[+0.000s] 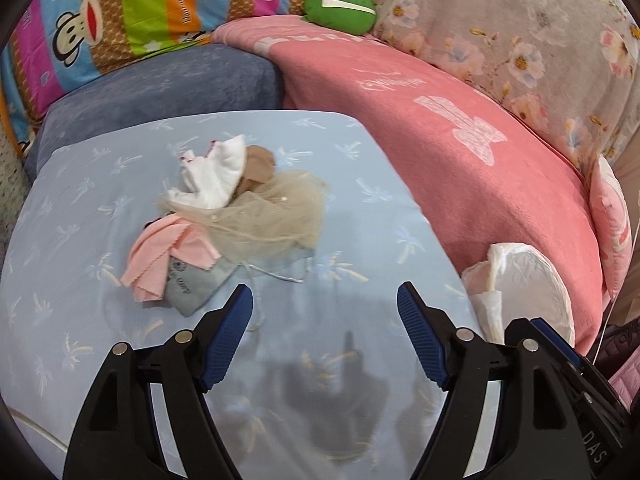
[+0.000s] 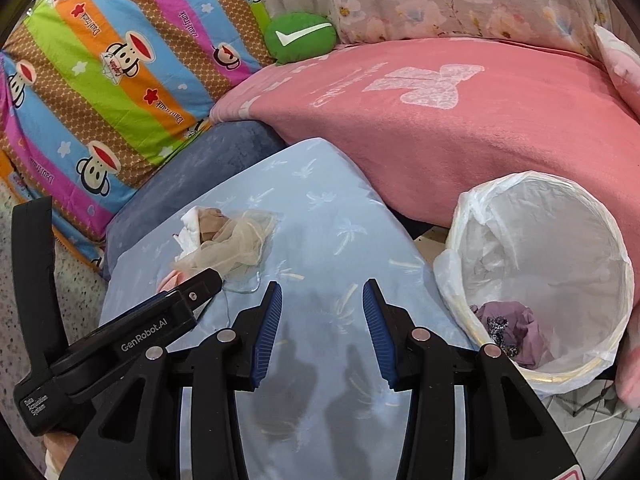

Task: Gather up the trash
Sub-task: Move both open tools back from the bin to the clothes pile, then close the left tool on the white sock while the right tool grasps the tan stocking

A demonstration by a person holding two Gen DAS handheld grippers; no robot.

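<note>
Trash [image 1: 224, 216] heaped mid-pillow [image 1: 360, 168], gathered for easy picking. Bin [image 2: 536, 276] beside pillow, mouth up, purple scrap inside. Left gripper [image 1: 325, 300] spread wide, empty, facing heap. Right gripper [image 2: 322, 300] likewise agape, empty.

Bare pale-blue cushion [image 1: 360, 208] lies open ahead of both spread tools, the left tool [image 1: 325, 300] and the right tool [image 2: 322, 298], each holding nothing. The trash pile [image 1: 224, 216] blocks the left-centre of the cushion. The lined bin [image 2: 536, 264] stands just right of the cushion, mouth unobstructed. The pink blanket [image 1: 460, 160] rises behind, hemming the far edge.
</note>
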